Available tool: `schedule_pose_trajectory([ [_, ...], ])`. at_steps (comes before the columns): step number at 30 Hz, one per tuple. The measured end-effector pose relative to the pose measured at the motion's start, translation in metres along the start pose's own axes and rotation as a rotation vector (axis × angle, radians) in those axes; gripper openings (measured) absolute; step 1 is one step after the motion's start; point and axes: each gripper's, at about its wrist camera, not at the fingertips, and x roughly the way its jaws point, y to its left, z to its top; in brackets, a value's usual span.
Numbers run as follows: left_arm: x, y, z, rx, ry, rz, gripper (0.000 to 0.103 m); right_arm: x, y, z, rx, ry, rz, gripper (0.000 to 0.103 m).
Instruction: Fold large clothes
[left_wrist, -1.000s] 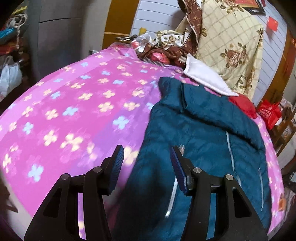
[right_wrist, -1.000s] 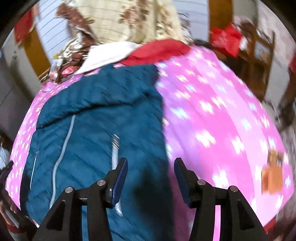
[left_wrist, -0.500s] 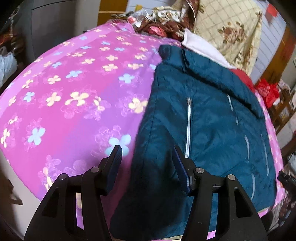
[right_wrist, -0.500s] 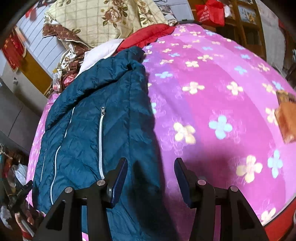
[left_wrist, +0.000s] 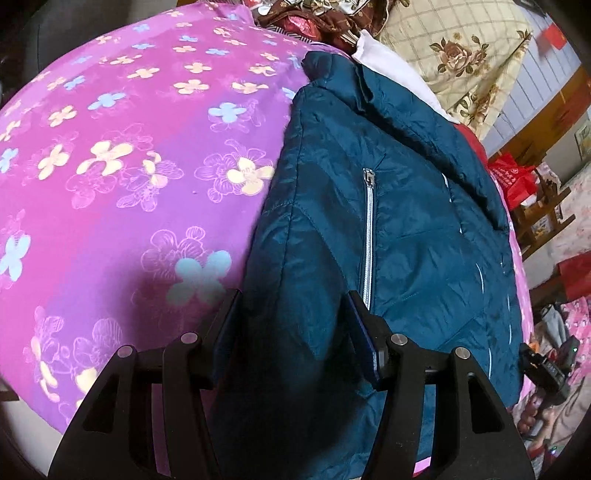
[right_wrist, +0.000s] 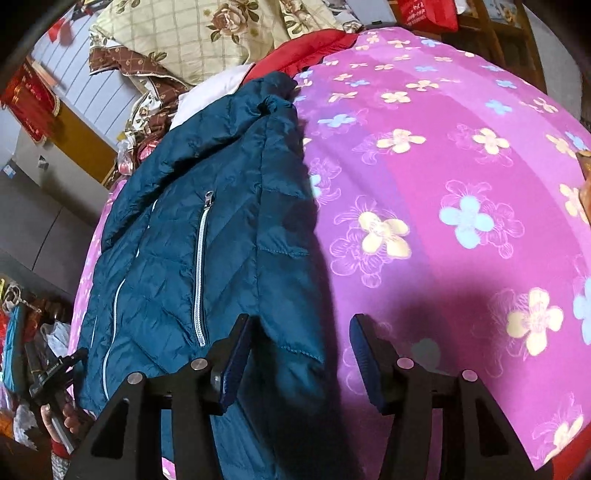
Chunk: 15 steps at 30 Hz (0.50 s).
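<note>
A dark teal quilted jacket (left_wrist: 399, 229) lies flat on a pink flowered bedspread (left_wrist: 122, 155), collar toward the far pillows, with silver pocket zips showing. My left gripper (left_wrist: 291, 332) is open, its jaws straddling the jacket's left side edge close above the fabric. In the right wrist view the jacket (right_wrist: 207, 236) fills the left half on the bedspread (right_wrist: 461, 184). My right gripper (right_wrist: 299, 354) is open over the jacket's right side edge, its left pad over fabric and its right pad over the bedspread.
A cream flowered pillow (left_wrist: 461, 51), a white cloth (left_wrist: 391, 70) and a red cloth (right_wrist: 310, 51) lie piled at the head of the bed. Red bags (left_wrist: 513, 177) and wooden furniture stand beyond the bed's far side. Clutter lies on the floor at the foot end (right_wrist: 22, 325).
Both grippers have come down and in toward the jacket's side edges, and the jacket now looms larger in both views. Both jaws stay open.
</note>
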Motion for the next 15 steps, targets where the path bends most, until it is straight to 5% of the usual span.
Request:
schedule_pose_trajectory([
  [7, -0.001, 0.000, -0.003, -0.014, -0.008, 0.001, 0.056, 0.006, 0.005, 0.002, -0.001, 0.006, 0.047, 0.060],
  [15, -0.001, -0.026, -0.023, 0.084, -0.057, 0.193, 0.056, 0.008, 0.019, -0.006, -0.038, 0.007, 0.056, 0.064],
])
